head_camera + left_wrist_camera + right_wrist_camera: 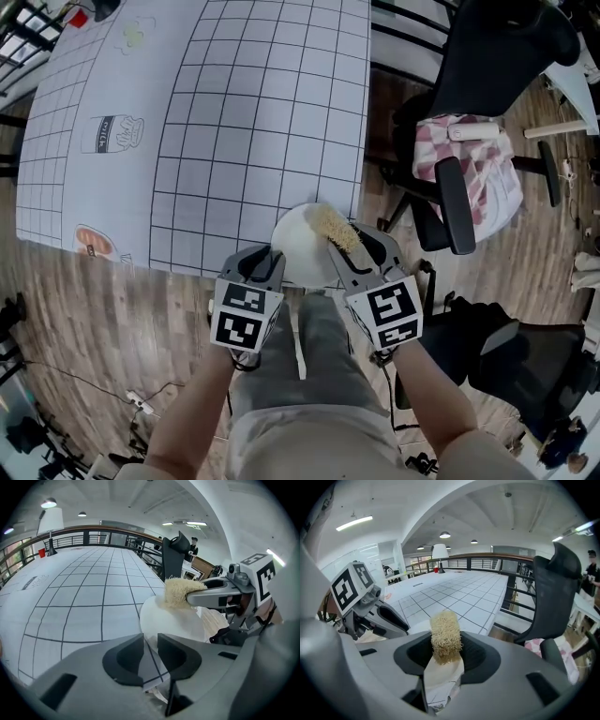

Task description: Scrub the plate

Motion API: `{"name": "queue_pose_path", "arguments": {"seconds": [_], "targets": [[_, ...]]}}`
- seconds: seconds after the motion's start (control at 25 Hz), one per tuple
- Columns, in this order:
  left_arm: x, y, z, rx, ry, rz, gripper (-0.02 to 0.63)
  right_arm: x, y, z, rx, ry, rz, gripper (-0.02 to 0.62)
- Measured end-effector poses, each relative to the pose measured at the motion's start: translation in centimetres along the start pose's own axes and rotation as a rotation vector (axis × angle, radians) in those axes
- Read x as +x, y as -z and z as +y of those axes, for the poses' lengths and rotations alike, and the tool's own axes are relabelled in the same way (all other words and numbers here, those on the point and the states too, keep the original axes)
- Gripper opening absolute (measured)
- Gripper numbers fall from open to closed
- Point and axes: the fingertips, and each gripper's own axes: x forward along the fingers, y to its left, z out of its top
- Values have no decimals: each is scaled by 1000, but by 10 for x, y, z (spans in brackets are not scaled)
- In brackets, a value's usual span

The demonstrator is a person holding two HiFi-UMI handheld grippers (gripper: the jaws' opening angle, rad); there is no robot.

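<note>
Starting from the nearest part, what does the left gripper hold?

Its jaws are pressed together on the near rim of the white plate, in the lower centre of the head view. The plate is at the near edge of the gridded table. Whether it rests on the table, I cannot tell.

And the right gripper?

It pinches a straw-coloured fibrous scrubber, which lies against the plate's upper right part.

How will the plate handle?

I judge it stiff, smooth and probably breakable. It is held only by a thin rim, so it may slip or turn under hard rubbing. The rim is the right place, but a deeper bite would be safer. The scrubber looks soft and light, and a hold on its lower part leaves the tip free.

And farther away?

At the upper right stands a black chair.
</note>
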Motion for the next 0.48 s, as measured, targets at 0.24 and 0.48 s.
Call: {"name": "queue_pose_path", "arguments": {"seconds": [0.24, 0.48], "targets": [[1, 0, 0, 10, -11, 4, 104, -16, -10, -14, 60, 44, -64, 152], [0, 0, -3, 37, -30, 4, 101, -22, -23, 50, 10, -116, -54, 150]]}}
